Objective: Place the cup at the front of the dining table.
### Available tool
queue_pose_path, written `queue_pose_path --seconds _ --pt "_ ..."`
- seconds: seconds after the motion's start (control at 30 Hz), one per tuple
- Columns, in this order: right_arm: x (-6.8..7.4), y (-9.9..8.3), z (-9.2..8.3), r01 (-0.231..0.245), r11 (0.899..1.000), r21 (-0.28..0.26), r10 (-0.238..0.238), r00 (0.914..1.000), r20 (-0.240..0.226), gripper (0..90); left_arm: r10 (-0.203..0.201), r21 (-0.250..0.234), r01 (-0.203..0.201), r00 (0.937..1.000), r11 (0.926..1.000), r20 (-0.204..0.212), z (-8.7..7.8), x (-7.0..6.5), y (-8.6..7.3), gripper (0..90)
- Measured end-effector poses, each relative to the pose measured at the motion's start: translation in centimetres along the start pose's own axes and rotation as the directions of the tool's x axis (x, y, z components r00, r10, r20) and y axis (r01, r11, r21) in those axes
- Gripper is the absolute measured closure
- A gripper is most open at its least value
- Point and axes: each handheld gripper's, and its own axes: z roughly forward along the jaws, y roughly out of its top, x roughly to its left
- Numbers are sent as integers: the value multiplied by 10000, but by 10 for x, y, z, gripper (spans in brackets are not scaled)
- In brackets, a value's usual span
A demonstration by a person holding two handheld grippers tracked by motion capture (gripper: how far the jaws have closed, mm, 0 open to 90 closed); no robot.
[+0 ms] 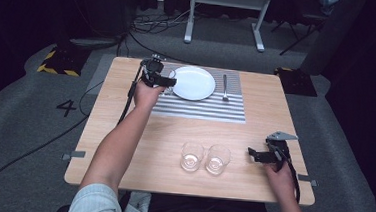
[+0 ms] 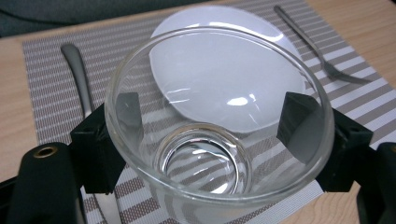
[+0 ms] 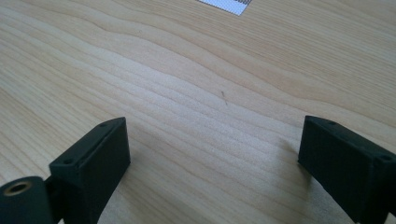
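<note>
A clear glass bowl [image 2: 219, 121] sat clamped between the jaws of the left gripper [image 1: 163, 80], held above the striped placemat [image 1: 201, 109] near the desk's far edge, just at the left rim of the white plate [image 1: 193, 83]. In the left gripper view the black pads pressed on opposite outer walls of the bowl, whose mouth tilted toward the camera, with the plate behind it, a utensil handle, probably a knife [image 2: 79, 77], on the placemat to one side, and a fork [image 2: 317, 46] on the other. The likeliest trouble seemed a slip: smooth curved glass gripped only at two points could slide or rotate out if the squeeze eased or the hand tipped further. A drop would probably land on the plate's rim or the knife and might chip something. Lowering it blind could also knock the plate sideways. The right gripper [image 1: 255, 154] hung over bare wood near the desk's right front corner, jaws wide apart and empty, just right of two drinking glasses [image 1: 205, 158] standing side by side near the front edge; a careless sweep there could topple them.
</note>
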Motion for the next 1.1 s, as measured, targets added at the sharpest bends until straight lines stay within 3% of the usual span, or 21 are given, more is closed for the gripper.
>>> queue_pose_path --seconds 0.07,0.27,0.3,0.43,0.53,0.57,0.9,0.93,0.97,1.03,1.1 --pt "-1 0 0 83 10000 19 -83 10000 43 88 -114 101 114 9999 9999 -21 5 1 -2 196" --pt "-1 0 0 86 10000 20 -86 10000 45 88 34 580 -23 9998 9983 -183 16 2 -6 196" --pt "-1 0 0 80 10000 20 -80 10000 43 88 227 750 -206 9994 9970 -264 17 3 -6 196" --pt "-1 0 0 82 10000 21 -82 10000 43 88 12 1073 18 9996 9942 -281 24 1 -9 195" --pt "-1 0 0 87 10000 18 -87 10000 43 88 162 1238 -127 9995 9922 -277 26 0 -10 195" --pt "-1 0 0 85 10000 17 -85 10000 43 88 381 1384 -323 9985 9898 -394 28 1 -12 196" --pt "-1 0 0 123 9999 1 -123 9999 50 88 162 1697 -76 9987 9855 -491 34 9 -19 195" --pt "-1 0 0 123 9999 1 -123 9999 50 88 -2 1684 83 9988 9857 -480 33 8 -19 195" --pt "-1 0 0 120 9999 20 -121 9999 42 88 269 1839 -167 9982 9828 -531 33 8 -19 194" --pt "-1 0 0 128 9999 36 -128 9999 28 88 215 1713 -119 9983 9851 -542 34 6 -19 194" --pt "1 0 1 -50 10000 -38 50 10000 -37 88 485 1811 -364 9969 9828 -627 33 4 -20 193"
